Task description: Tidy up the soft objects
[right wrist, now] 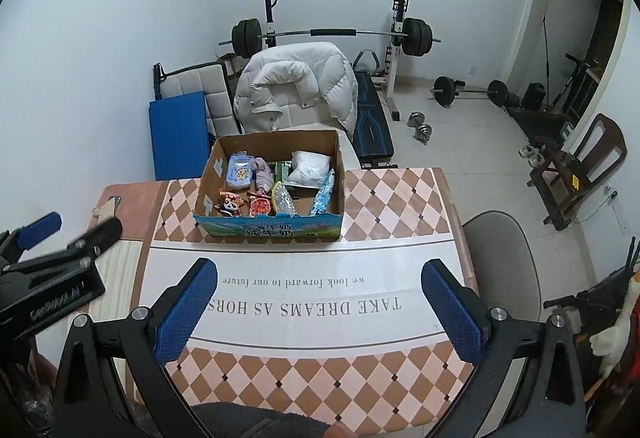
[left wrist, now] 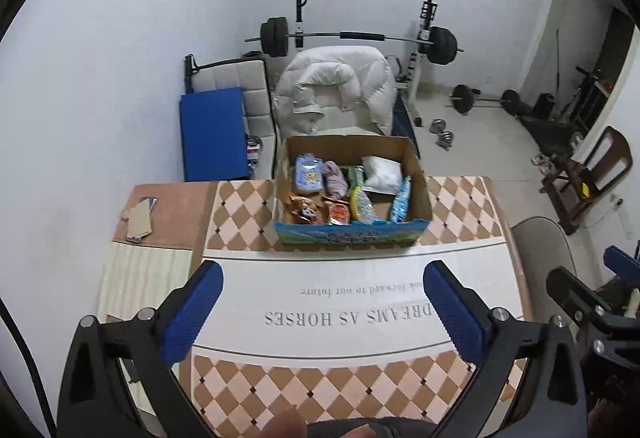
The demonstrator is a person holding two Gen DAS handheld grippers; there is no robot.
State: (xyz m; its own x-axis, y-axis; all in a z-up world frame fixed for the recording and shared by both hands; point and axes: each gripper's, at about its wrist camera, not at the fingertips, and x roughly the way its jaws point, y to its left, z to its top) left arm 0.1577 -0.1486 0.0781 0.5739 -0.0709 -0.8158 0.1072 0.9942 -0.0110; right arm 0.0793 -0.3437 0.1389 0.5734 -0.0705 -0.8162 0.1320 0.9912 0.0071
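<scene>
A cardboard box [left wrist: 420, 194] [right wrist: 208, 190] stands at the far side of the table. Inside lie a blue tissue pack [left wrist: 308, 174] [right wrist: 239, 168], a mauve cloth [left wrist: 335, 178] [right wrist: 262, 171], a white pouch [left wrist: 382, 170] [right wrist: 310, 164], snack packets [left wrist: 306, 210] [right wrist: 231, 205], a yellow-rimmed plastic pack [left wrist: 362, 204] [right wrist: 282, 200] and a blue wrapper [left wrist: 401, 198] [right wrist: 324, 194]. My left gripper [left wrist: 322, 312] is open and empty, above the near table. My right gripper [right wrist: 320, 312] is open and empty beside it. Each gripper shows at the other view's edge.
The table [left wrist: 360, 378] [right wrist: 320, 378] has a checkered cloth with a printed white band. Cardboard scraps [left wrist: 138, 220] lie at its left. A chair with a white jacket [left wrist: 340, 86] [right wrist: 296, 86] stands behind the box. A grey chair [right wrist: 500, 262] is at the right. Barbells sit beyond.
</scene>
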